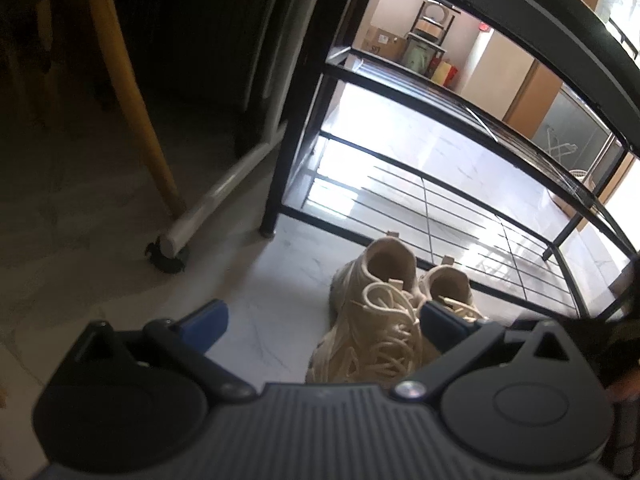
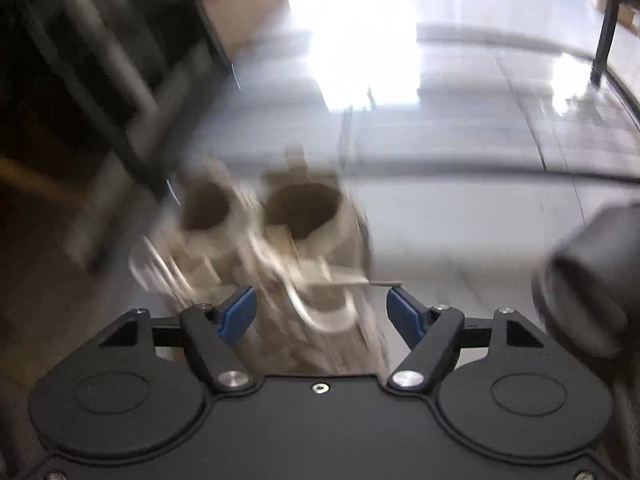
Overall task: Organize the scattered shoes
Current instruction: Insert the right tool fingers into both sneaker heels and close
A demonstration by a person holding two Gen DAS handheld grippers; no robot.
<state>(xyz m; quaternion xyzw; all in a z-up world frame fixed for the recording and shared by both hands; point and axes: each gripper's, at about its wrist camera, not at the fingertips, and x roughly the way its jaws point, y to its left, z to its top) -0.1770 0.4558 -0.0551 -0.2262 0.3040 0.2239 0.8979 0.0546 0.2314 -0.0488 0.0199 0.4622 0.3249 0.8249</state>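
While both beige sneakers [image 1: 380, 312] sit paired on the floor just before the black shoe rack [image 1: 460, 200], the left claw [image 1: 324, 320] and right claw [image 2: 322, 314] hover spread apart, clamping nothing, seemingly ready to lift them.

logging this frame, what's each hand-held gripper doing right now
Left hand-held gripper: open, empty, jaws spread over the beige sneakers on the floor.
Right hand-held gripper: open, empty, jaws straddling one sneaker; view blurred.
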